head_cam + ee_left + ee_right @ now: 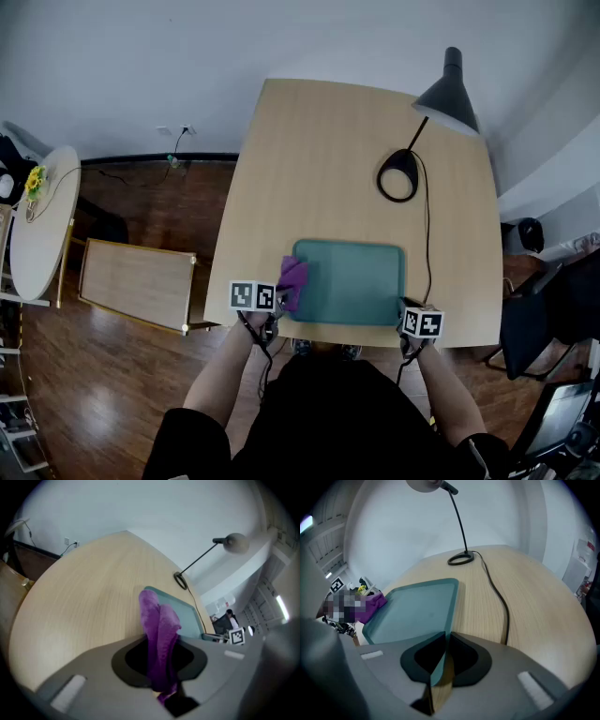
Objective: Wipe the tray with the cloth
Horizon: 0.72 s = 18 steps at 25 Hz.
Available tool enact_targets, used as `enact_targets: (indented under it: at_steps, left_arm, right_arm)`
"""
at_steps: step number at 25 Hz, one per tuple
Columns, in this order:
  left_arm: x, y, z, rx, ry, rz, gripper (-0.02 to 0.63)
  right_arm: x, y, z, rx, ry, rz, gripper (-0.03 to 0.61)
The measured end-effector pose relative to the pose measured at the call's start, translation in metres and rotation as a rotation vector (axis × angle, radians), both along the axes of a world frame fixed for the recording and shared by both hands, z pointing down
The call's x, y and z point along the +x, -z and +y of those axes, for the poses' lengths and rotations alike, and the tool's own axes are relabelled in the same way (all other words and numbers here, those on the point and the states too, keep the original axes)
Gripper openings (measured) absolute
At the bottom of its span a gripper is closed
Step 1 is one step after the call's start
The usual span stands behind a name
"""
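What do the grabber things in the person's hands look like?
The left hand-held gripper and right hand-held gripper are both grey, with rounded black parts around the jaws and small white rectangles on the body. Each carries a white cube printed with black square markers, and thin black cables hang below. The person wears a black top.

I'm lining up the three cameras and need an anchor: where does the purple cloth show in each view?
Head view: cloth low centre-left, at the tray's left edge.
Left gripper view: cloth at centre, standing up, pinched between the left gripper's jaws.
Right gripper view: cloth at far left, beside the tray's far corner.
Shared landmark: the teal tray, seen in all three.
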State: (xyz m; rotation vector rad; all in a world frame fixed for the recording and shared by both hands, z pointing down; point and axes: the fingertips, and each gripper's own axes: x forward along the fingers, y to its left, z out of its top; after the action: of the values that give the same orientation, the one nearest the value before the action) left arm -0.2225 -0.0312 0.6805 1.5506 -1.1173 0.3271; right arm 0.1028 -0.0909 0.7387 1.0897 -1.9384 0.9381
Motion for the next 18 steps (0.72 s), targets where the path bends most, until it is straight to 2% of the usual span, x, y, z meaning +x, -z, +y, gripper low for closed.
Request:
enact_targets:
  at_steps: [2, 4, 7, 9, 12, 16, 18]
  left_arm:
    - [-0.014, 0.01, -0.001, 0.026, 0.01, -0.019, 0.094]
    - [-0.035, 0.018, -0.005, 0.05, 0.03, -0.076, 0.094]
    - [-0.07, 0.014, -0.007, 0.034, 0.088, -0.134, 0.094]
    - [-0.084, -0.001, -0.003, -0.014, 0.104, -0.139, 0.095]
    - [-0.092, -0.026, 0.009, -0.071, 0.071, -0.162, 0.107]
    - [-0.094, -0.03, 0.009, -0.044, 0.089, -0.149, 0.136]
    - [-0.096, -0.028, 0.012, -0.033, 0.098, -0.147, 0.178]
  right_arm:
    - [0.001, -0.001, 0.0, 0.0, -0.007, 0.008, 0.037]
    - [0.002, 0.0, 0.0, 0.001, -0.015, 0.016, 0.037]
    - [0.004, 0.001, -0.001, 0.004, -0.036, 0.028, 0.036]
    - [0.004, 0.001, -0.001, 0.006, -0.051, 0.034, 0.035]
    - [0.004, 0.0, 0.0, 0.004, -0.069, 0.042, 0.034]
    - [0.006, 0.0, -0.001, -0.015, -0.074, 0.055, 0.035]
    - [0.007, 0.0, -0.002, -0.023, -0.08, 0.063, 0.035]
